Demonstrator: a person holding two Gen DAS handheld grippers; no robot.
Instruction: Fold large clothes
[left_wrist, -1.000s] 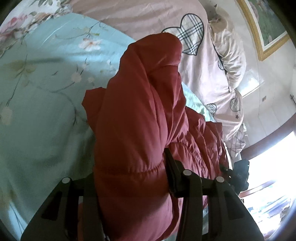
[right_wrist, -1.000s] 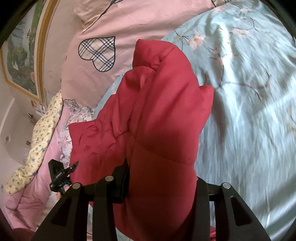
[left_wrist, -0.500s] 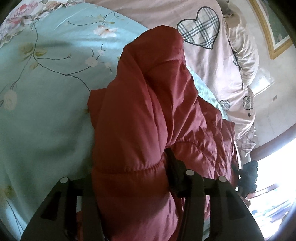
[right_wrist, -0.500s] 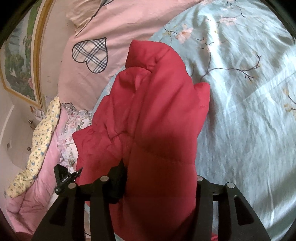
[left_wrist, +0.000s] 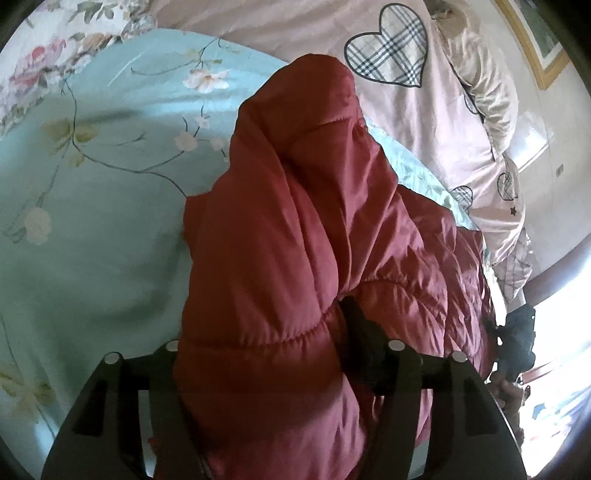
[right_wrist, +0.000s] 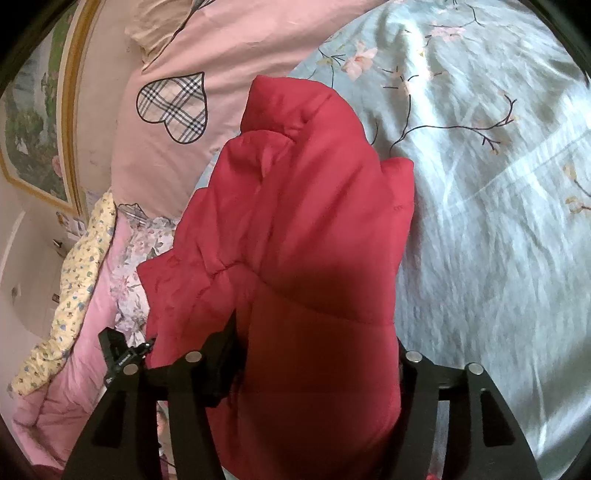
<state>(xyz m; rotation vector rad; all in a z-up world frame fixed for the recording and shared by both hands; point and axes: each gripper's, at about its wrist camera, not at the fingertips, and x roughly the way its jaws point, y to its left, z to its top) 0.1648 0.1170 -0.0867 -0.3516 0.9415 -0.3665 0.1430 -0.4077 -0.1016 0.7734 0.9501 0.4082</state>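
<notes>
Nearest the lens in both wrist views, we find the red padded jacket (left_wrist: 280, 258) bulging up between the black fingers and blocking most of what lies behind.

Left gripper (left_wrist: 266, 354): its jaws are opening with a thick roll of the jacket between them. The right-hand finger (left_wrist: 364, 343) shows beside the fabric; the other is buried under the padding, so we cannot tell whether the pads still press on the cloth.

Right gripper (right_wrist: 317, 354): its jaws are likewise opening, with a jacket fold (right_wrist: 317, 258) filling the gap. One finger (right_wrist: 221, 350) is partly visible at the fabric's left edge; the opposite one is covered, and contact cannot be confirmed.

Each gripper appears small and dark at the side of the other's view, detail unreadable; something blurred near the left view's lower right edge cannot be identified.

Beyond the grippers, the jacket lies bunched on the pale blue flowered bedsheet (left_wrist: 92, 221), its far end reaching toward the pink quilt with plaid hearts (left_wrist: 388, 62) at the head edge of the bed. Its lower hem is cut off by the frame.

Farthest off, a gold-framed picture (right_wrist: 40, 122) hangs on the wall, only partly in view, and a yellow flowered cloth (right_wrist: 77, 266) drapes over the bed's side edge.
</notes>
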